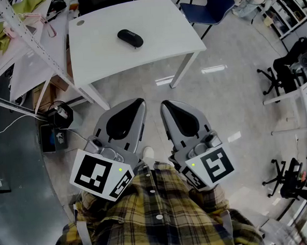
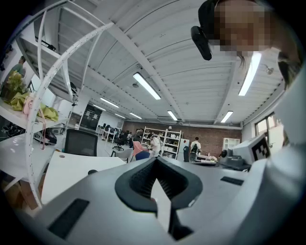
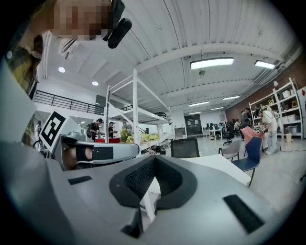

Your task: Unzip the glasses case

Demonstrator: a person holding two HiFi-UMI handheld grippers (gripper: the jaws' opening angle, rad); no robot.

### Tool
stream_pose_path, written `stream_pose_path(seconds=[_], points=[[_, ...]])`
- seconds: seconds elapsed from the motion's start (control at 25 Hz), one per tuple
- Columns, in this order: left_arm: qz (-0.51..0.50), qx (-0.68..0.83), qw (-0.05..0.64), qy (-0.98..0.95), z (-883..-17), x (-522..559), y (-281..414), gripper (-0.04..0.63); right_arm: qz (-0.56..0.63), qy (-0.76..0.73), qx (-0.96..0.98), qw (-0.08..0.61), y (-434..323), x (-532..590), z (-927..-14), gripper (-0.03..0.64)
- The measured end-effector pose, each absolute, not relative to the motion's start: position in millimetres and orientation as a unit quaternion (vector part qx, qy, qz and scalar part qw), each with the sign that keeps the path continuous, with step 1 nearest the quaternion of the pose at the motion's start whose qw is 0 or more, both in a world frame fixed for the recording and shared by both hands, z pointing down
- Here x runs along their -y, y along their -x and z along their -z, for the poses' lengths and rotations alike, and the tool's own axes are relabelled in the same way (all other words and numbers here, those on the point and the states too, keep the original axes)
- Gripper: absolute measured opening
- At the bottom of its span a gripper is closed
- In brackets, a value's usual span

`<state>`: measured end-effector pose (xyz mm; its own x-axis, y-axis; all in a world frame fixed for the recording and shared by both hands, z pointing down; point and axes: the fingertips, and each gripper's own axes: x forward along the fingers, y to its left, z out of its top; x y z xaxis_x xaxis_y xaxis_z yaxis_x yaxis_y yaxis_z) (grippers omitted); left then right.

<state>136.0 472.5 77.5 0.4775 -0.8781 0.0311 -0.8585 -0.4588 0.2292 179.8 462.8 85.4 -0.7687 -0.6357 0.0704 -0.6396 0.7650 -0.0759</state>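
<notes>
One case [image 1: 130, 38] on table [image 1: 163, 30], contents hidden, long axis upper-left to lower-right, left gripper [image 1: 137, 101] and right gripper [image 1: 165, 103] closed, empty

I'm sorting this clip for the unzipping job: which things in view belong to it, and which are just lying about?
For the job:
- black oval glasses case
- white table under it
- left gripper and right gripper, jaws shut, empty

Lying about:
- dark blue chair
- black office chair
- white metal rack

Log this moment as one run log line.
phase: approach not begun | left gripper: shut, empty | right gripper: shut, empty | glasses case: closed, untouched, on white table
</notes>
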Motion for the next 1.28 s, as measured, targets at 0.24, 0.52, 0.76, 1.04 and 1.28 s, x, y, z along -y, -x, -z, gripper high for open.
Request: stream_pose_path(seconds=[0.24, 0.52, 0.76, 1.04, 1.28], points=[[0.048, 0.511, 0.110, -0.851, -80.5, -465.4, -143.2, 0.005, -0.048, -0.339, 0.939, 0.018, -187.8, -456.9, -86.4, -0.002], [0.057, 0.521, 0.110, -0.845, -80.4, -461.3, -147.5, 0.005, -0.052, -0.333, 0.941, 0.019, -197.9, -452.5, -89.8, -0.002], [0.056, 0.533, 0.109, -0.837, -84.4, -461.6, -149.5, 0.005, -0.054, -0.321, 0.945, 0.019, -201.3, -450.6, -93.2, -0.002], [0.058, 0.540, 0.106, -0.833, -86.4, -435.2, -133.3, 0.005, -0.060, -0.316, 0.947, 0.025, -189.3, -426.2, -100.3, -0.002], [0.055, 0.524, 0.112, -0.842, -94.9, -380.8, -106.1, 0.005, -0.062, -0.335, 0.940, 0.029, -163.2, -374.6, -106.6, -0.002]])
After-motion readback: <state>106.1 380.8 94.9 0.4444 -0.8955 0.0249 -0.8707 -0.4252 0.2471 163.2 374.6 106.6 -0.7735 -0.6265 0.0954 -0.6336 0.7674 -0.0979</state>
